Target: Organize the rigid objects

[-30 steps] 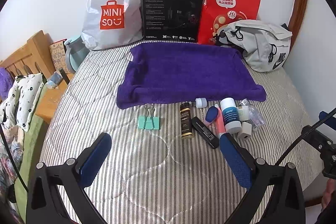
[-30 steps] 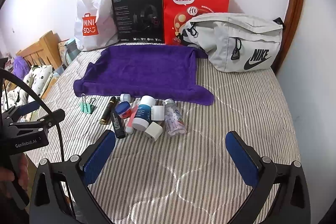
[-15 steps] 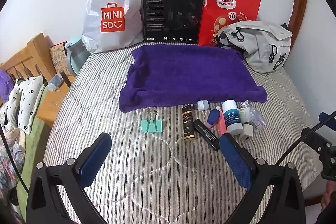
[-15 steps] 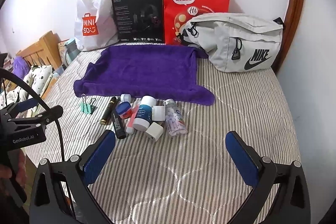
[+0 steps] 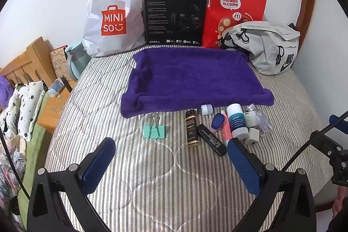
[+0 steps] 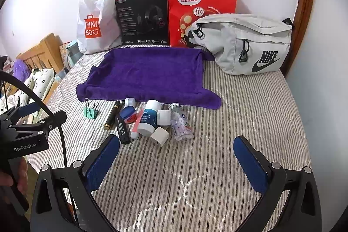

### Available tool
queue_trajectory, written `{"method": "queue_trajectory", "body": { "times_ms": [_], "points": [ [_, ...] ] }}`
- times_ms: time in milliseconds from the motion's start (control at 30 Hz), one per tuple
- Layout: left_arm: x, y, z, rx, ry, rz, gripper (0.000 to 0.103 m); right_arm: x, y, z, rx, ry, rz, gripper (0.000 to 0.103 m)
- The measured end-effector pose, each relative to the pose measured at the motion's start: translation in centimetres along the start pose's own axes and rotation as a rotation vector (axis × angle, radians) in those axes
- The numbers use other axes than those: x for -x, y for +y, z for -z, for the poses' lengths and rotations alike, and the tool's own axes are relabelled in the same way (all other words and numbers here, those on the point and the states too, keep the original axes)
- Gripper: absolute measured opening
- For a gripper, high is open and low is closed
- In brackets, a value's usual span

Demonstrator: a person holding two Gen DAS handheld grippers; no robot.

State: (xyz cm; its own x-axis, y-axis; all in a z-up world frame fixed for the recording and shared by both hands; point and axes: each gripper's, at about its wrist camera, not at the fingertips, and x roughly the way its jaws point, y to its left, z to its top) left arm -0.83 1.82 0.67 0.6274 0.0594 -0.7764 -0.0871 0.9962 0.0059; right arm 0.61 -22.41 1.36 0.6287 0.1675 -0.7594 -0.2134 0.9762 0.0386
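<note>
left gripper [image 5: 171,161] wide apart, empty | right gripper [image 6: 176,154] wide apart, empty | small items [image 6: 150,119] clustered just before purple towel [image 6: 148,73] edge | risk: crowding, round bottles roll on bed [image 6: 239,114] when neighbour nudged

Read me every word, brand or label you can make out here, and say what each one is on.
"MINISO": white plastic bag
"HECATE", "G2", "EDIFIER": black box; its small print is unreadable
"Hi 海底捞": red paper bag
"NIKE": grey waist bag
"GRAND RESERVE": brown tube
"GenRobot.AI": left gripper
White-and-blue bottle: label too small to read
</note>
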Motion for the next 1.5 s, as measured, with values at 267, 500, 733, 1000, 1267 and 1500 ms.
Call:
{"method": "queue_trajectory", "body": {
  "times_ms": [267, 500, 733, 1000, 1267, 1500],
  "points": [
    [-0.4, 0.0, -0.1, 0.002, 0.010, 0.001, 0.103, -0.3, -0.1, 0.0, -0.004, 0.007, 0.000, 0.103],
    [-1.4, 0.3, -0.3, 0.002, 0.023, 0.004, 0.103, -0.9, -0.1, -0.2, 0.003, 0.020, -0.004, 0.103],
    [-3.3, 0.6, -0.4, -0.025, 0.036, 0.002, 0.103, -2.1, -0.3, -0.5, -0.001, 0.034, -0.034, 0.103],
    [-8.9, 2.5, 0.5, -0.028, 0.093, -0.022, 0.103, -5.6, -0.9, -0.5, -0.012, 0.095, -0.062, 0.103],
    [-14.2, 5.4, 0.8, 0.071, 0.117, 0.034, 0.101, -8.0, -3.3, 0.6, -0.001, 0.174, -0.016, 0.103],
    [-15.8, 5.3, 0.8, 0.062, 0.095, 0.015, 0.086, -10.5, -5.5, 1.9, -0.049, 0.237, -0.027, 0.102]
  ]
}}
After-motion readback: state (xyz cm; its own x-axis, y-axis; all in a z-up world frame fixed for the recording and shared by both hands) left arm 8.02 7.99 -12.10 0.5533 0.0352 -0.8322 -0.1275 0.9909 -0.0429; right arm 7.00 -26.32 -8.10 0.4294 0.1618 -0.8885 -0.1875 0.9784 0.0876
